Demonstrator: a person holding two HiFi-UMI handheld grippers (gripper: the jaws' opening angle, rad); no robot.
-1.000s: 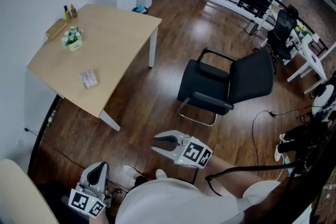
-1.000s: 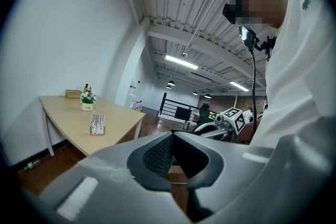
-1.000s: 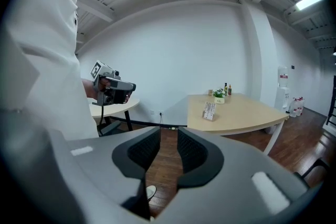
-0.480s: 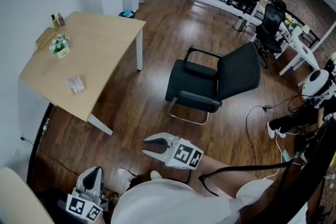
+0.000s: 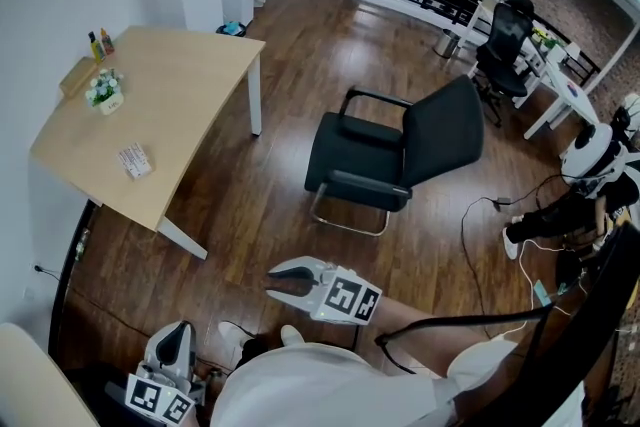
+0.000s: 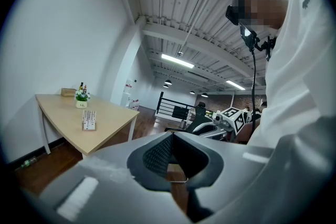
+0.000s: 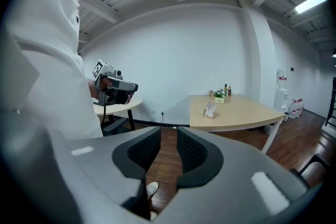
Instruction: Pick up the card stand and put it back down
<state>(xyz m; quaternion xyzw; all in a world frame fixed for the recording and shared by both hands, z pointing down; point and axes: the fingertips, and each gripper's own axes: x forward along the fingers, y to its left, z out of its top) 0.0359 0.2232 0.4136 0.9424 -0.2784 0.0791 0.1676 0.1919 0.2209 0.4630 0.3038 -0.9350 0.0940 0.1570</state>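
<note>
The card stand [image 5: 134,160] stands upright on the pale tabletop [image 5: 190,95], near its front edge and apart from the small potted plant [image 5: 103,90]. Both claws hang over the wooden floor [image 5: 250,215], well away from it. The right claw [image 5: 270,278], its jaws just narrowed slightly, is apart and empty. The left claw [image 5: 180,333] is closed on nothing. A black chair [image 5: 400,150] stands beyond.
</note>
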